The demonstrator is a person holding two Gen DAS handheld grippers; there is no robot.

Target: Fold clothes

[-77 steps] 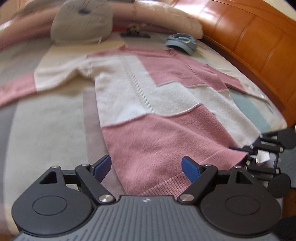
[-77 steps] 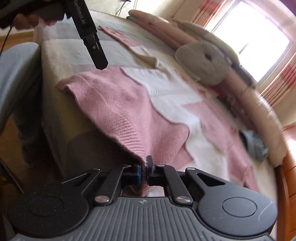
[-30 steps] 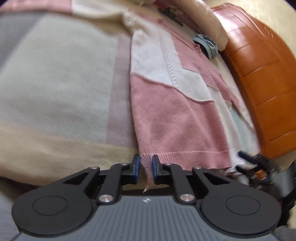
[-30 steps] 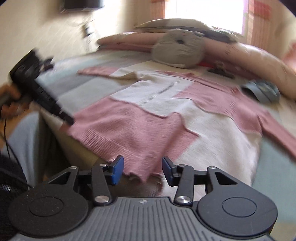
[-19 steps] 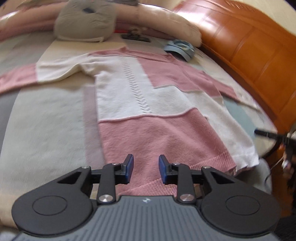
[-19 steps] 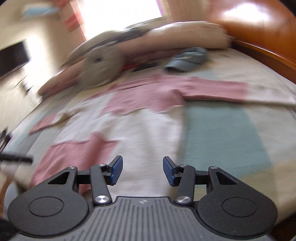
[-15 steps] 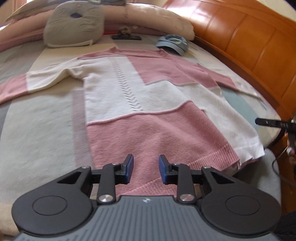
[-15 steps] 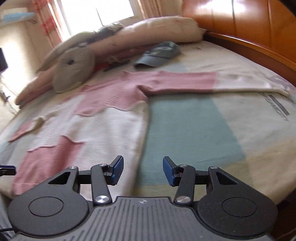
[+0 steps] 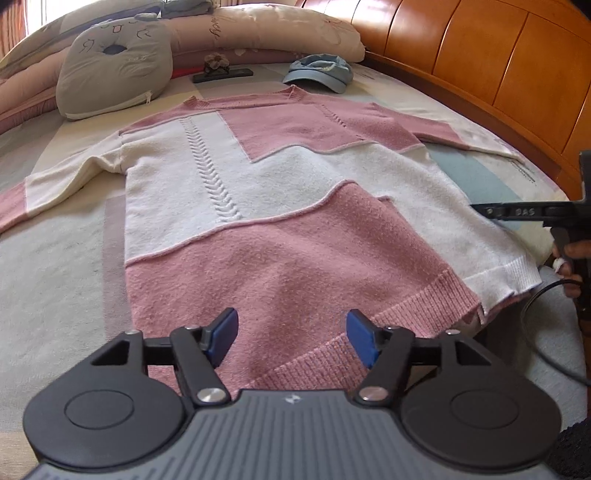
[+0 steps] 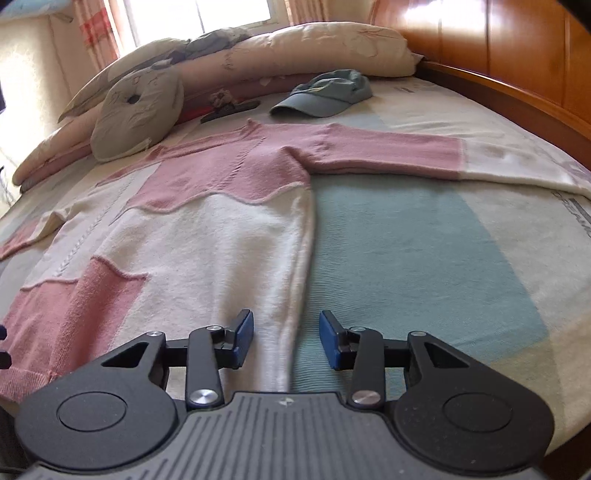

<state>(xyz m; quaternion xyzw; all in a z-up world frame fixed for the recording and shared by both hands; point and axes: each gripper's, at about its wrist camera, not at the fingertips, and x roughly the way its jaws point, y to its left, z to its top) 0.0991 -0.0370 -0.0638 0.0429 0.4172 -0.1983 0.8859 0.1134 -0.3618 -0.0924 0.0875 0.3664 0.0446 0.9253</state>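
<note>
Sweater (image 9: 280, 192): pink and white knit, laid flat and front-up on the bed (image 9: 55, 280), neck toward the pillows (image 9: 280, 33), hem at the near edge. Both sleeves spread straight out to the sides. No fold made yet, by the look of it.

Left gripper (image 9: 291, 334): above the pink hem, pointing down the body. Its jaws have just been opening and stand wide, with cloth lying under the gap but none pinched between the pads.

Right gripper (image 10: 286, 338): above the white side seam, where sweater meets the blue stripe of the bedcover. Its jaws have just been closing a little yet remain apart, with nothing clamped.

Other items: cap (image 10: 325, 94) and grey cushion (image 9: 114, 70) near the pillows, well clear of the knit; wooden headboard (image 9: 480, 62) along the far side.

Step in hand, as judged: starting the first fold.

Handling notes:
- Take both layers of knit at the hem or seam, not the top layer alone.
- Pinch the ribbed band, which likely stretches less than the soft body.
- Lift both grip points evenly so the fold line runs straight.
- Bring the sleeves in over the body before folding lengthwise.
</note>
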